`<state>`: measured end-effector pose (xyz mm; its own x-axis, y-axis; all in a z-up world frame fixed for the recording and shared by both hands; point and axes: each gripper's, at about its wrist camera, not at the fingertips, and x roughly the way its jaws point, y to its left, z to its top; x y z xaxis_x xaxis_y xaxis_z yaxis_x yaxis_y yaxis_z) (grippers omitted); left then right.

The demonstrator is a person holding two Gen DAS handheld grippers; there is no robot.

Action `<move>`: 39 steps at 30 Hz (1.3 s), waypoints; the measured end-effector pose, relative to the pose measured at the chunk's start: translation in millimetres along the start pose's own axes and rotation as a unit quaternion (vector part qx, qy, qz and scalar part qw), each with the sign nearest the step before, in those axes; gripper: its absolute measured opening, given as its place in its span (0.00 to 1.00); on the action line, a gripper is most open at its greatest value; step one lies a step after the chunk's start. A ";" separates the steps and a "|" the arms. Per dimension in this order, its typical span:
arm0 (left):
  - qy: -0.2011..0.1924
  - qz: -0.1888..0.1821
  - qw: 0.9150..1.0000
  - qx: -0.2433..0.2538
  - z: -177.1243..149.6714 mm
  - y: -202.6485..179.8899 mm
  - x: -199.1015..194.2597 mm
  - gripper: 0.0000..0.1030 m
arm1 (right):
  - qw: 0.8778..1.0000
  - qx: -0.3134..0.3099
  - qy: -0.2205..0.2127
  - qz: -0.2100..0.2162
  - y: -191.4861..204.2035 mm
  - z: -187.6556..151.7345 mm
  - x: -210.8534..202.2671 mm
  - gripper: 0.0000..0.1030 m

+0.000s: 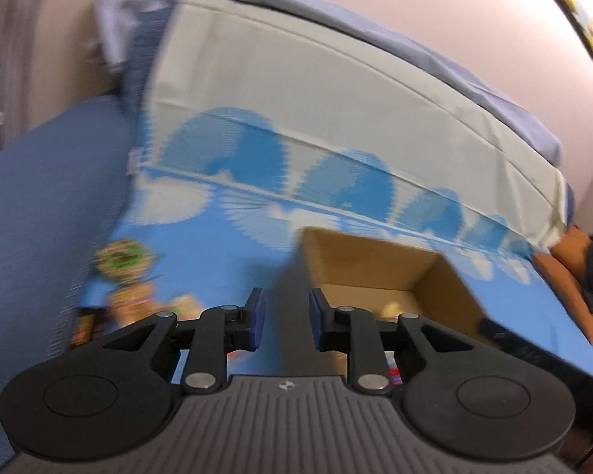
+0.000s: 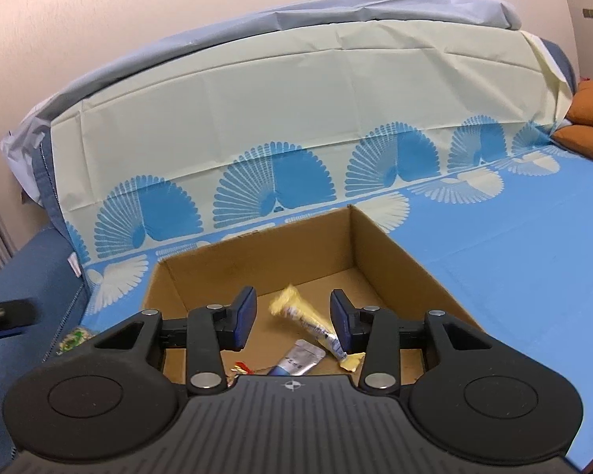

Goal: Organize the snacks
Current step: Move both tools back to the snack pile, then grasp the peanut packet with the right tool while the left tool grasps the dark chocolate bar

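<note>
Here, in the left wrist view, the left gripper (image 1: 284, 318) rides blurred over a glossy blue plastic sheet printed with pale fan shapes (image 1: 233, 237). Its blue-padded jaws stand a narrow way apart with nothing between them. Loose crinkly snack packets, green and yellow (image 1: 128, 276), lie on the sheet to its left, outside the open brown cardboard box (image 1: 446, 276), so they probably wait to be gathered; their print is too smeared to read.

In the right wrist view, the right gripper (image 2: 292, 318) hangs above the box's open top, jaws parted. A long yellow foil-wrapped bar (image 2: 302, 318) lies between the pads, close against the right one, though I judge it let go rather than pinched, since it seems to lie on the box floor. Beside it rest a silvery-blue flat sachet (image 2: 298, 359) and a small red-and-gold scrap (image 2: 242, 367). The box's matte corrugated walls keep the slippery wrappers together.
</note>
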<state>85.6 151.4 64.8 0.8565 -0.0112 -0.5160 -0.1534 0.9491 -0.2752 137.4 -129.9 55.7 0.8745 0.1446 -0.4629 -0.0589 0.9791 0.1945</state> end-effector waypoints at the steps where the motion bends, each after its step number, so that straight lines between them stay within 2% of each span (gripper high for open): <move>1: -0.004 0.012 1.000 -0.004 -5.8 16.3 -5.2 0.25 | 1.000 -0.005 -0.002 -0.001 1.0 -3.1 -0.6 0.42; 4: 0.001 0.058 0.998 0.007 -25.4 52.6 -11.4 0.16 | 1.000 -0.018 -0.009 0.002 5.9 -12.0 -4.6 0.42; 10: 0.030 0.117 0.991 0.061 -93.8 100.8 1.3 0.17 | 0.996 -0.068 -0.029 0.039 32.8 -35.4 -17.9 0.42; 11: 0.047 0.121 0.990 0.048 -95.8 105.6 6.6 0.16 | 0.995 -0.079 -0.031 0.048 38.6 -40.1 -20.1 0.42; 14: 0.029 0.123 0.990 0.054 -90.0 107.3 8.6 0.17 | 0.991 -0.104 -0.029 0.077 55.5 -50.9 -25.4 0.40; 15: 0.035 0.126 0.990 0.061 -91.9 107.4 12.7 0.17 | 0.990 -0.111 -0.027 0.088 60.8 -54.3 -26.6 0.40; 19: 0.036 0.165 0.983 0.074 -92.0 104.9 28.3 0.19 | 0.983 -0.133 -0.015 0.129 81.8 -60.6 -31.5 0.40; 21: 0.037 0.199 0.975 0.088 -96.2 99.4 36.5 0.19 | 0.977 -0.146 0.000 0.154 93.9 -61.3 -31.1 0.40; 25: 0.030 0.235 0.967 0.099 -94.8 95.7 51.4 0.29 | 0.968 -0.164 0.032 0.185 124.6 -54.6 -25.1 0.40; 27: 0.038 0.235 0.966 0.098 -92.8 95.9 63.1 0.36 | 0.966 -0.167 0.052 0.190 142.4 -48.9 -14.8 0.41; 29: 0.044 0.236 0.966 0.095 -91.2 98.9 76.2 0.39 | 0.964 -0.168 0.079 0.188 161.1 -43.9 2.6 0.42; 31: 0.049 0.242 0.964 0.095 -90.5 100.0 86.9 0.43 | 0.963 -0.170 0.102 0.184 179.3 -41.3 23.5 0.48; 35: 0.063 0.254 0.960 0.104 -93.2 99.4 104.3 0.50 | 0.960 -0.196 0.134 0.150 217.1 -42.2 69.5 0.70; 37: 0.067 0.256 0.958 0.108 -95.0 99.1 109.6 0.54 | 0.956 -0.206 0.156 0.142 229.8 -46.4 95.0 0.73; 39: 0.067 0.258 0.958 0.110 -96.0 99.1 112.8 0.56 | 0.946 -0.224 0.192 0.132 240.0 -55.2 122.9 0.78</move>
<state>119.7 214.0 -98.6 0.6220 0.4502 -0.6407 -0.4191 0.8826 0.2133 204.2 130.8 -2.2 0.5661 0.3490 -0.7468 -0.5240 0.8517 0.0008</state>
